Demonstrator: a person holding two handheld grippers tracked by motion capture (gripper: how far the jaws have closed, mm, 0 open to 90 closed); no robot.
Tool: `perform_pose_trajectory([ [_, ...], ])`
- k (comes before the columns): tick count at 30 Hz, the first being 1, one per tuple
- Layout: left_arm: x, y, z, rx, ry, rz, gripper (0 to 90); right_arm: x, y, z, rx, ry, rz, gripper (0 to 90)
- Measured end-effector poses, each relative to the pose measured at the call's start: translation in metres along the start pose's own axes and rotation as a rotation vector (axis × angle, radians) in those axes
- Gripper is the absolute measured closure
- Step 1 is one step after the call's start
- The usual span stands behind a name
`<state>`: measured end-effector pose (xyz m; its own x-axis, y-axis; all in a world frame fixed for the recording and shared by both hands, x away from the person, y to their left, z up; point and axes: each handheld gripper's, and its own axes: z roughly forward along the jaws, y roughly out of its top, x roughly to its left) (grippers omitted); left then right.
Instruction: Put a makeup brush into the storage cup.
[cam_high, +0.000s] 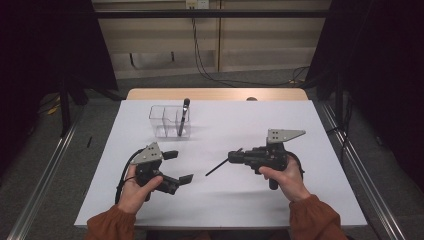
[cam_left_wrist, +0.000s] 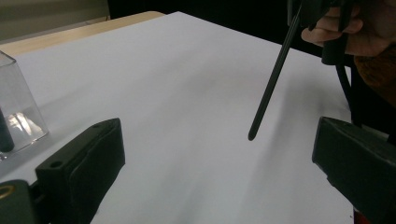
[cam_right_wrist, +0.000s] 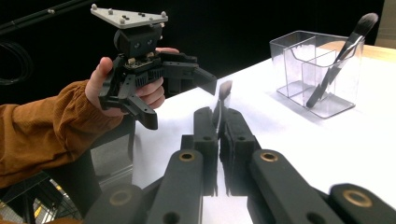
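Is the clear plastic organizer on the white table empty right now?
No, a black-handled makeup brush stands tilted inside the clear plastic organizer.

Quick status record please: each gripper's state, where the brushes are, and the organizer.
left gripper: open, nothing between the jaws
right gripper: shut on a brush, bristle end at the jaws, handle pointing toward the left gripper, clear of the table
organizer: clear, with compartments, at the table's far left
second brush: standing tilted in the organizer, bristles up
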<state>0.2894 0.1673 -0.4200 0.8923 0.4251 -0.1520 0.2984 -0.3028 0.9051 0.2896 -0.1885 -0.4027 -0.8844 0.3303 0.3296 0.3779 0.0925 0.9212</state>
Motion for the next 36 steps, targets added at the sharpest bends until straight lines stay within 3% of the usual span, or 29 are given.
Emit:
perform_pose_trajectory([
  [5, -0.001, 0.001, 0.0, 0.001, 0.008, 0.006, 2.5, 0.0, 0.006, -0.001, 0.03, -0.007, -0.003, 86.5],
  [16, -0.002, 0.001, 0.004, -0.015, -0.005, -0.018, 2.7, 0.0, 0.023, 0.004, 0.171, -0.02, -0.026, 86.6],
  [27, -0.007, 0.003, 0.01, -0.056, -0.002, -0.002, 3.0, -0.001, 0.036, 0.018, 0.307, -0.014, -0.022, 86.5],
  [36, -0.012, 0.004, 0.018, -0.033, -0.025, 0.009, 3.3, -0.001, 0.046, 0.031, 0.405, -0.024, -0.028, 86.6],
])
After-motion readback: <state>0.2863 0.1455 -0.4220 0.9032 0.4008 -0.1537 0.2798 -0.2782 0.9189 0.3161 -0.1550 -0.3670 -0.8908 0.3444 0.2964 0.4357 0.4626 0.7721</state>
